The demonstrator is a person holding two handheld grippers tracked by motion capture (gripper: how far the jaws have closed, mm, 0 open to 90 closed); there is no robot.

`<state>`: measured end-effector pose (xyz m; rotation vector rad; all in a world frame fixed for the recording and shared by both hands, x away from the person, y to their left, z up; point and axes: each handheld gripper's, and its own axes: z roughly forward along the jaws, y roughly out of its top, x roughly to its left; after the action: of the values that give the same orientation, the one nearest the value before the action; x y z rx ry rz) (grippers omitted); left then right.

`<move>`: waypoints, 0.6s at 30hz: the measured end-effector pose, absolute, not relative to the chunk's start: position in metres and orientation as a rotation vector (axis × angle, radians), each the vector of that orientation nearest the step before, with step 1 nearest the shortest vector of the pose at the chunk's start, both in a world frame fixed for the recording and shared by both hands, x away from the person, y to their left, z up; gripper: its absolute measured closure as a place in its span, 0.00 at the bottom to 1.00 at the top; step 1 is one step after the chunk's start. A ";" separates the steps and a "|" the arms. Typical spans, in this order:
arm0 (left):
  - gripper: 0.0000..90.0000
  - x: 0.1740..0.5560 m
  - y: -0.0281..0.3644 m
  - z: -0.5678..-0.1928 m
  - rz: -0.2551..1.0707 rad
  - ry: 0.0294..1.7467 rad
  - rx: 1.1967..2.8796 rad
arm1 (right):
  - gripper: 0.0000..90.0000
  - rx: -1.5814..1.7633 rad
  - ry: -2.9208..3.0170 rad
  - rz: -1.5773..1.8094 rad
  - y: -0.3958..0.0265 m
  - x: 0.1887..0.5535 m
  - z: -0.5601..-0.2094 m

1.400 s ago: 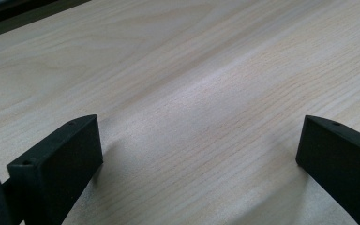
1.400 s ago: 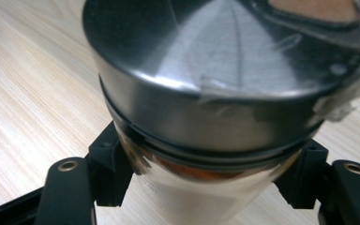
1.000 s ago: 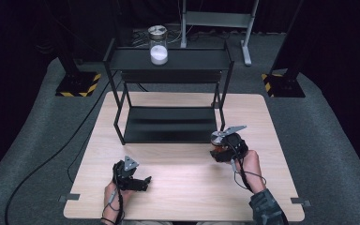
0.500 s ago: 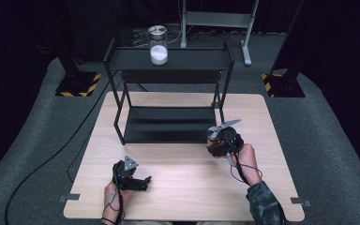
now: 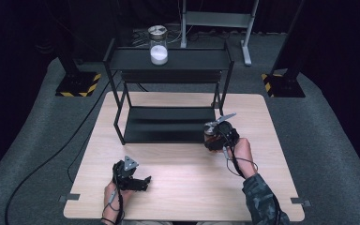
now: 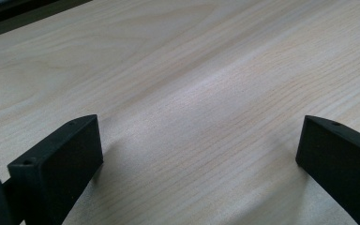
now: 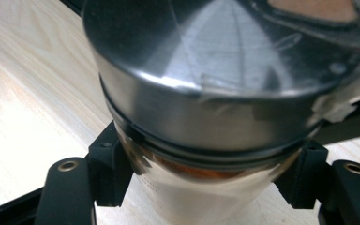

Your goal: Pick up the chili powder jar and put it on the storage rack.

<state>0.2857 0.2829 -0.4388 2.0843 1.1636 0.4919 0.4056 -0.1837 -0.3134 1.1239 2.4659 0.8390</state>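
My right gripper point(image 5: 214, 138) is shut on a glass jar point(image 5: 210, 131) with a shiny metal lid, just off the front right corner of the black rack's lower shelf point(image 5: 168, 123). In the right gripper view the jar point(image 7: 206, 93) fills the space between the jaws of my right gripper point(image 7: 206, 176), and its lid is close to the camera. A second lidded jar point(image 5: 158, 47), with white powder in its bottom, stands on the rack's top shelf point(image 5: 197, 59). My left gripper point(image 5: 144, 182) lies low over the table near the front left, open; in its own view, the left gripper point(image 6: 197, 154) has bare wood between its jaws.
The two-tier black rack stands at the back half of the wooden table point(image 5: 187, 187). Cables trail from both grippers. Dark stands with yellow-black striped feet point(image 5: 77, 86) sit on the grey floor beyond the table.
My right gripper has carried the jar a little left and away from the person, closer to the rack's front right corner. The left gripper has stayed put.
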 end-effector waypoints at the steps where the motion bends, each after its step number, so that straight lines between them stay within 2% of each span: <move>1: 0.00 0.286 0.283 -0.439 0.492 1.164 2.084 | 0.34 1.124 2.465 0.841 -0.183 0.407 -0.314; 18: 0.00 0.286 0.283 -0.439 0.492 1.163 2.085 | 0.34 1.137 2.455 0.838 -0.172 0.425 -0.308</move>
<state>0.2858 0.2830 -0.4388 2.0846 1.1634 0.4919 0.4250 -0.1716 -0.3079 1.1372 2.4550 0.8377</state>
